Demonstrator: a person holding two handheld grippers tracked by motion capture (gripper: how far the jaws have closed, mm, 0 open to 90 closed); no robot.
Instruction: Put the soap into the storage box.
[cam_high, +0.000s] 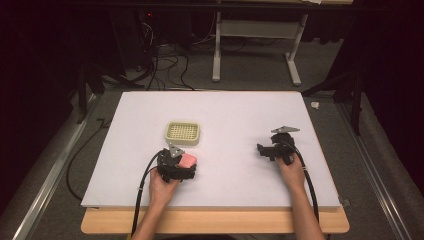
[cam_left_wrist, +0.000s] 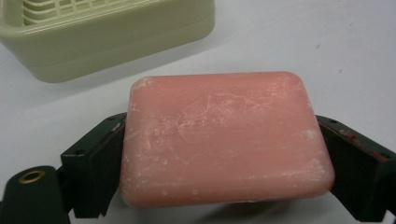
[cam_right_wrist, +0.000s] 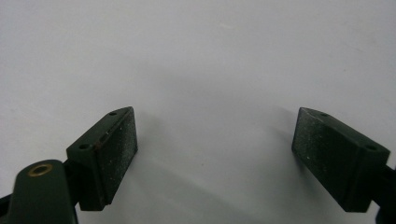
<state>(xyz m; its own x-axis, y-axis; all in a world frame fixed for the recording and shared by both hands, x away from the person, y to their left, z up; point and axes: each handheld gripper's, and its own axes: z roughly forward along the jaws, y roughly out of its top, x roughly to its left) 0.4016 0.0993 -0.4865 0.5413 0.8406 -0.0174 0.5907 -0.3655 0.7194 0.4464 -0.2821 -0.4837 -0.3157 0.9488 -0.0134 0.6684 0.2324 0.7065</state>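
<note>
The left tool (cam_left_wrist: 224, 177) grips the pink soap bar (cam_left_wrist: 226, 140) by its two short ends, low over the white tabletop (cam_high: 235, 115), with the pale green soap dish (cam_left_wrist: 107, 42) just ahead of its jaws. The step in hand looks like carrying the bar to the dish: next, lift, advance, release over the grid. The right tool (cam_right_wrist: 215, 154) rests wide open, empty, well off to the side.

- Soap (cam_left_wrist: 224, 140) between the left tongs' (cam_left_wrist: 224, 158) pads: waxy pink, scuffed white.
- Tray (cam_left_wrist: 107, 37) beyond them: smooth cream plastic.
- Table (cam_right_wrist: 210, 56) under the right tongs (cam_right_wrist: 215, 154): matt white.
</note>
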